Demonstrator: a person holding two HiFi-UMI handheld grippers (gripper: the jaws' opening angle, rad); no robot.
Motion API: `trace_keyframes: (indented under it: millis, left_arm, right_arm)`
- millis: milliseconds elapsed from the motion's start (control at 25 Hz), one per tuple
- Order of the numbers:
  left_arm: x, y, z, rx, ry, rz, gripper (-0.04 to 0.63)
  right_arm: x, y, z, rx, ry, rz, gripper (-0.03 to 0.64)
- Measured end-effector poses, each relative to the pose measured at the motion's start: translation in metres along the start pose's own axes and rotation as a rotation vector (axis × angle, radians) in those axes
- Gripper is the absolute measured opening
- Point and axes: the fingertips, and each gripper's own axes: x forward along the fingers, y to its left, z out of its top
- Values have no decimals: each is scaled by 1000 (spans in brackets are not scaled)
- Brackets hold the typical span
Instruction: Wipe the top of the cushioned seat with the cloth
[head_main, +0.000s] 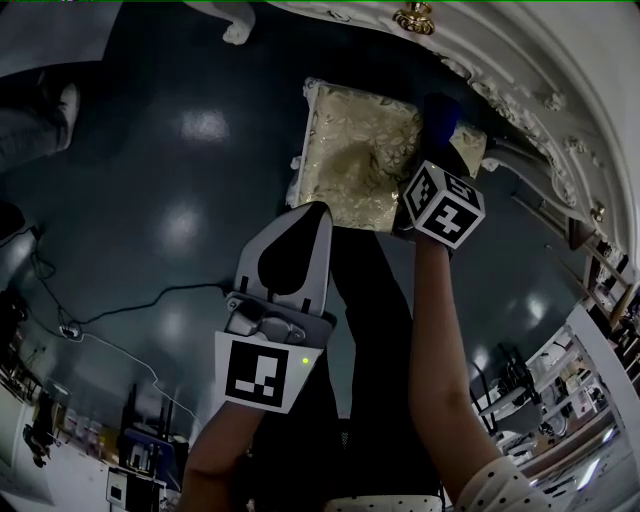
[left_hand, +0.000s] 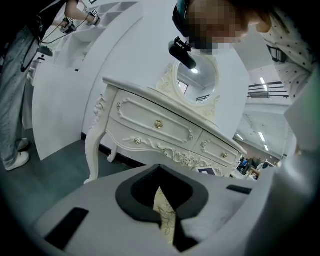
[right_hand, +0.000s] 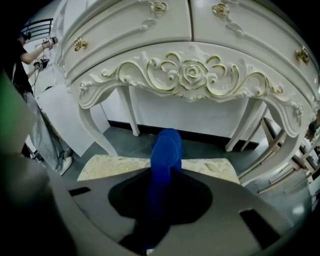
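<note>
**A:** Why is the left gripper down at the seat at all?

**B:** To steady it, I'd guess. Its jaws are closed to a slit with a strip of the seat's patterned fabric in it, at the near edge. That should stop the seat from sliding under the wipe.

**A:** And the cloth?

**B:** The right gripper is clamped on it. The blue cloth sticks out past the jaws, over the seat's far right corner on the dresser side. I can't tell whether it touches the fabric.

**A:** So not much is wiped?

**B:** It looks like the start of a pass to me. A corner is a sensible place to begin.

**A:** What's the top like?

**B:** It's cream with a gold leaf pattern, and it's padded. I'd expect the weave to drag on the cloth a little.

**A:** And the room?

**B:** The floor is dark and glossy, with lamp glare on it. Cables trail off to the left. The dresser is white and carved, with gold knobs and a round mirror on top. The seat sits just in front of it.
</note>
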Motion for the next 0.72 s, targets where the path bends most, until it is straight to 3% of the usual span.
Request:
trace_keyframes:
  millis: [720]
  left_arm:
    - [-14,13,4,-25,-25,40,-3]
  right_arm:
    - [2,47,3,-34,-1,75,89]
